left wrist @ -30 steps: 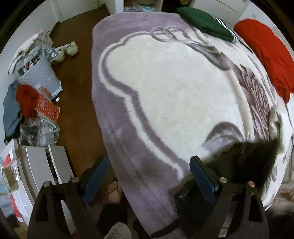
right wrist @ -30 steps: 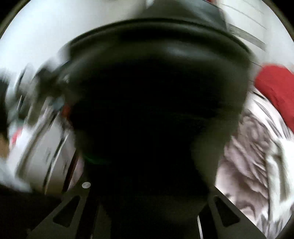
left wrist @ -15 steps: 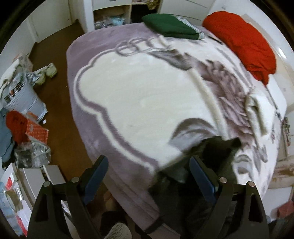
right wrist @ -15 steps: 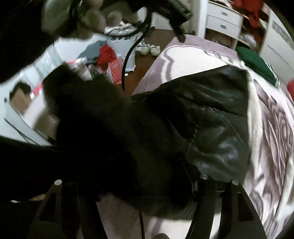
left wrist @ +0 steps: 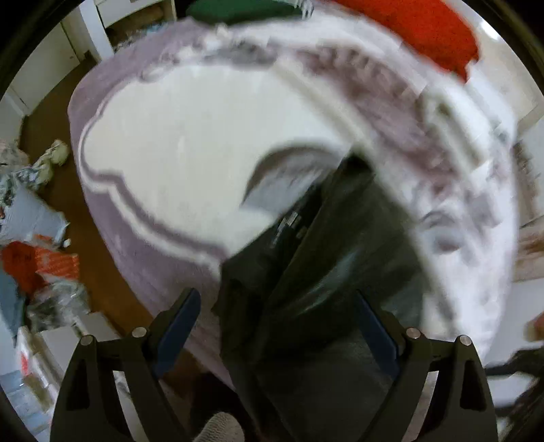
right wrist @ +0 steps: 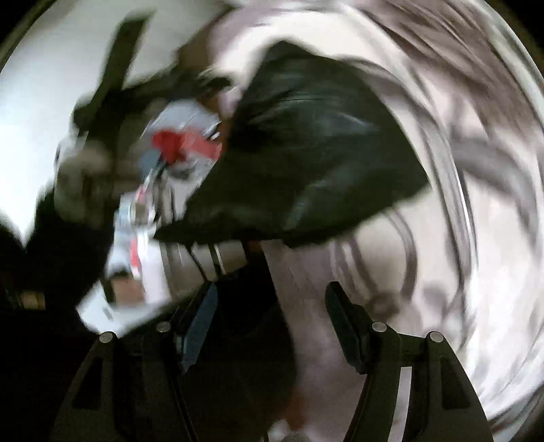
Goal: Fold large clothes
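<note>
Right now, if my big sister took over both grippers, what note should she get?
Left hand-held gripper: open, above the black jacket, gripping nothing.
Right hand-held gripper: jaws just opened, nothing pinched; view blurred.
The jacket lies rumpled at the near edge of the purple-and-white blanket. A green garment and a red garment lie at the far end.
Done: no fold visible.
Left: spread and fold the jacket.

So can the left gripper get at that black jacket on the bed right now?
Probably yes. The left gripper hangs open right over the black jacket, which lies on the blanket with nothing covering it, though blur hides the exact gap.
</note>
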Motion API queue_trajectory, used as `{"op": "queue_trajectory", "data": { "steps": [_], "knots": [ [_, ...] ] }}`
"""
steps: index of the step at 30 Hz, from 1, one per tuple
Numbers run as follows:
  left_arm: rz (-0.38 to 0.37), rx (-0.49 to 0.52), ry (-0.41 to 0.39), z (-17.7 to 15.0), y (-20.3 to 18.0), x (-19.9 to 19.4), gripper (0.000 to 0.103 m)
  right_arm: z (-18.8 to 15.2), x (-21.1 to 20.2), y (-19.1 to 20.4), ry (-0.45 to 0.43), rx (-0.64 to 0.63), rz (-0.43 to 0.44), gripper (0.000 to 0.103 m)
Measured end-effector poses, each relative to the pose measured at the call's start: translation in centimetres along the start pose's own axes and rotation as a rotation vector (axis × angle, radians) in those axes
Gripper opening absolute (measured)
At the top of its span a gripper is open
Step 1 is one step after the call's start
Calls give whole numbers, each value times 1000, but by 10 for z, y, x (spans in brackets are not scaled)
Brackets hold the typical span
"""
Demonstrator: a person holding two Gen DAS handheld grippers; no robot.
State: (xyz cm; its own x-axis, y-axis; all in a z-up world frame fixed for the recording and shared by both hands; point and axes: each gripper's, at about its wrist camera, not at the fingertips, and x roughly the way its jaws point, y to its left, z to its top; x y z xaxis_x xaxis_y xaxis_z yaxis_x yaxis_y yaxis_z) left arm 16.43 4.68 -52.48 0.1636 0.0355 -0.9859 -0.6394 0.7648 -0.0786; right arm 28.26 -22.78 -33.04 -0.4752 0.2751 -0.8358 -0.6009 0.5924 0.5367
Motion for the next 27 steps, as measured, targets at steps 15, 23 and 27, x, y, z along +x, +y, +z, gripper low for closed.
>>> {"op": "queue_trajectory", "data": {
  "steps": [15, 23, 27],
  "knots": [
    [16, -45, 125, -27, 10, 79, 94, 114, 57, -82, -39, 131, -161, 68],
    [-26, -78, 128, -33, 17, 85, 95, 200, 99, -103, 225, -116, 88, 88],
    [-57, -90, 127, -35, 22, 89, 97, 215, 127, -114, 403, -147, 255, 99]
  ]
}}
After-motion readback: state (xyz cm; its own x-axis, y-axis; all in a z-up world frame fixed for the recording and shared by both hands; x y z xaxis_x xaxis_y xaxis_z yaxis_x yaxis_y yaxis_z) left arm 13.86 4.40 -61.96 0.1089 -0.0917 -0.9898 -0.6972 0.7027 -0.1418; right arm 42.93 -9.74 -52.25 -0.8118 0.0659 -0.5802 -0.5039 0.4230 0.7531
